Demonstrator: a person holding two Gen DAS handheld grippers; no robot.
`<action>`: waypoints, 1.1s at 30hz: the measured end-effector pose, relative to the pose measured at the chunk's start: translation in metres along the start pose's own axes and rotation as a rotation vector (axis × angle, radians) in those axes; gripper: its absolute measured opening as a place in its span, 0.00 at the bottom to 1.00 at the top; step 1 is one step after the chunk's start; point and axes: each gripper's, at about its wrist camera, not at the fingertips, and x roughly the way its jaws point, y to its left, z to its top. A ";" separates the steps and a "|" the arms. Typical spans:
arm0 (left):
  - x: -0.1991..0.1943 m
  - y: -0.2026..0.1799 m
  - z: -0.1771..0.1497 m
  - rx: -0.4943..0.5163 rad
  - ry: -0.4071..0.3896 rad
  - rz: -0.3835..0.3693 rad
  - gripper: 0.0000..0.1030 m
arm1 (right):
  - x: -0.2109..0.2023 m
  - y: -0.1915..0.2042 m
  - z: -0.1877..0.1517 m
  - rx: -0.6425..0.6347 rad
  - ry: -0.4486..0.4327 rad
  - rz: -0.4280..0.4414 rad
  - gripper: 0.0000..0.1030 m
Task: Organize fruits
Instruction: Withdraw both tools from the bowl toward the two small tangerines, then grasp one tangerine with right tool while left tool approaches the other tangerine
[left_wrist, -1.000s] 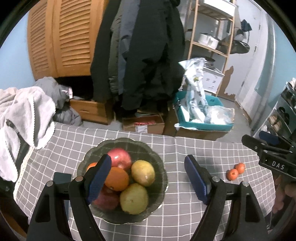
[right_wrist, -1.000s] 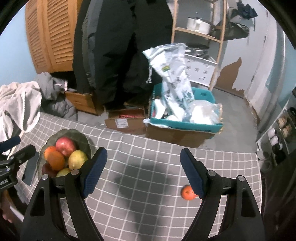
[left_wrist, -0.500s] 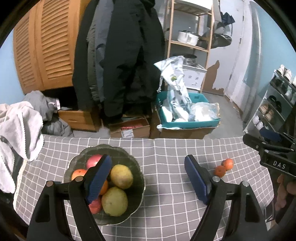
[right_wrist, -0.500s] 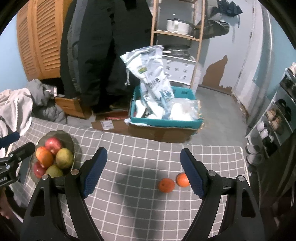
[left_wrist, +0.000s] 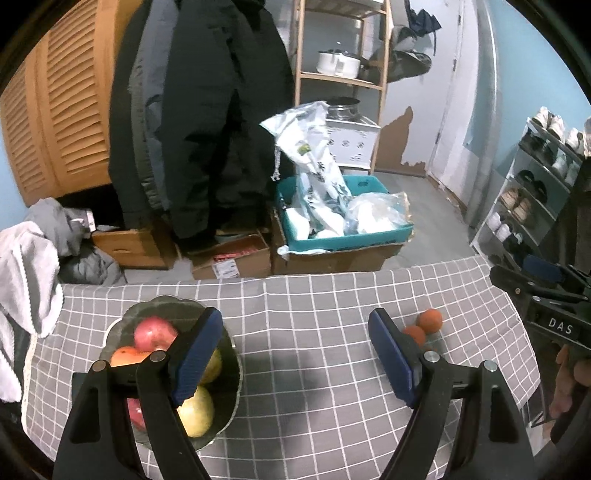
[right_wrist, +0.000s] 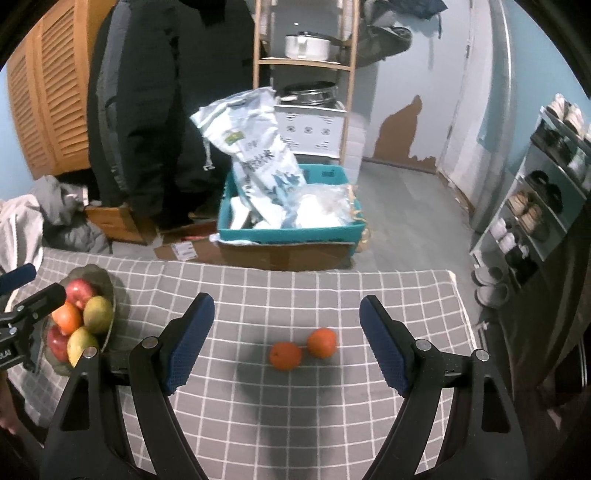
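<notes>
A lived-in home, by the look of it an entry or storage room pressed into use around a table with a grey checked cloth (right_wrist: 295, 295). Behind the table dark winter coats (left_wrist: 207, 110) hang beside a louvred wooden wardrobe (left_wrist: 55, 118), and a wooden shelf rack (right_wrist: 306, 74) with a pot (right_wrist: 306, 46) stands further back. On the floor just past the table sits a teal crate (right_wrist: 288, 229) stuffed with plastic bags, a shoe rack (left_wrist: 535, 184) lines the wall to its right, and crumpled laundry (left_wrist: 29, 258) is heaped at its left end.
</notes>
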 end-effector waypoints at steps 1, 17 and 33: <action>0.002 -0.004 0.000 0.004 0.002 -0.006 0.80 | 0.000 -0.004 -0.001 0.004 0.001 -0.004 0.79; 0.038 -0.063 0.001 0.082 0.060 -0.048 0.80 | 0.018 -0.060 -0.025 0.082 0.052 -0.045 0.79; 0.104 -0.084 -0.009 0.111 0.156 -0.012 0.80 | 0.091 -0.066 -0.041 0.089 0.190 -0.017 0.79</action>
